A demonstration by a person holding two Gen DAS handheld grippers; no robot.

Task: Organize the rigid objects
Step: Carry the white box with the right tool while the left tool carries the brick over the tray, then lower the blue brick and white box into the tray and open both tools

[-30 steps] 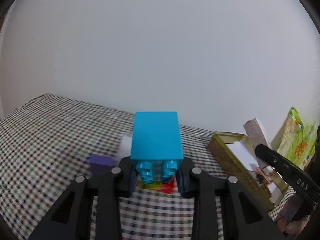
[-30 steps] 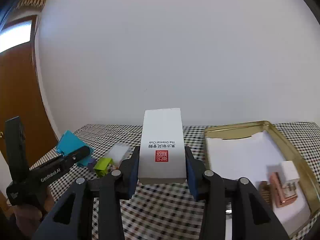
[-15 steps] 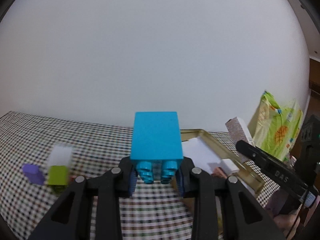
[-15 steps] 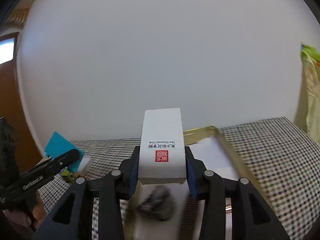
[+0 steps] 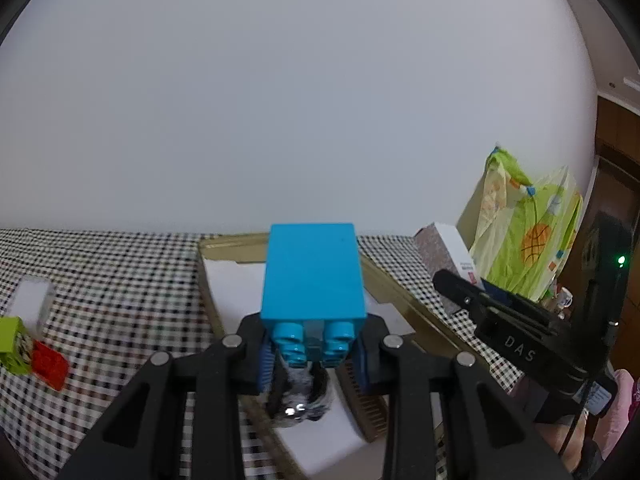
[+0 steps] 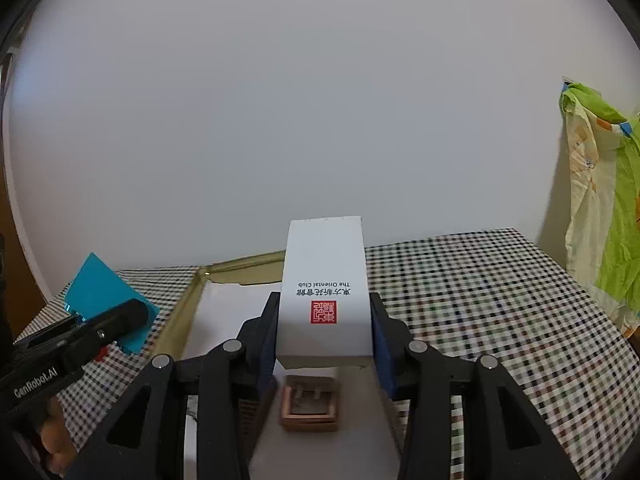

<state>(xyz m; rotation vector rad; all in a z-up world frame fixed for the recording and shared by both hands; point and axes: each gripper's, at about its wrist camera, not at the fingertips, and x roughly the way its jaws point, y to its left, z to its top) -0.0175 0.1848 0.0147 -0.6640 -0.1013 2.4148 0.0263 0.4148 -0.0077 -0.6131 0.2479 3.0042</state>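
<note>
My left gripper (image 5: 312, 350) is shut on a blue toy brick (image 5: 314, 276), held above the gold tin tray (image 5: 230, 242) with its white paper lining. My right gripper (image 6: 324, 340) is shut on a white box (image 6: 324, 280) with a red seal, also above the tray (image 6: 240, 266). The blue brick shows at the left in the right wrist view (image 6: 106, 296). The white box shows at the right in the left wrist view (image 5: 450, 252). A dark shiny object (image 5: 300, 396) and a brown comb (image 5: 366, 404) lie in the tray. A copper square piece (image 6: 310, 404) lies under the box.
A green brick (image 5: 12, 344), a red brick (image 5: 48, 364) and a clear white block (image 5: 34, 304) lie on the checked tablecloth (image 5: 120, 280) left of the tray. A green patterned plastic bag (image 5: 528, 236) stands at the right by the wall.
Both grippers have swung over the tray with their loads. The loose bricks slid to the left edge of the left view. The tray contents now lie under both grippers.
</note>
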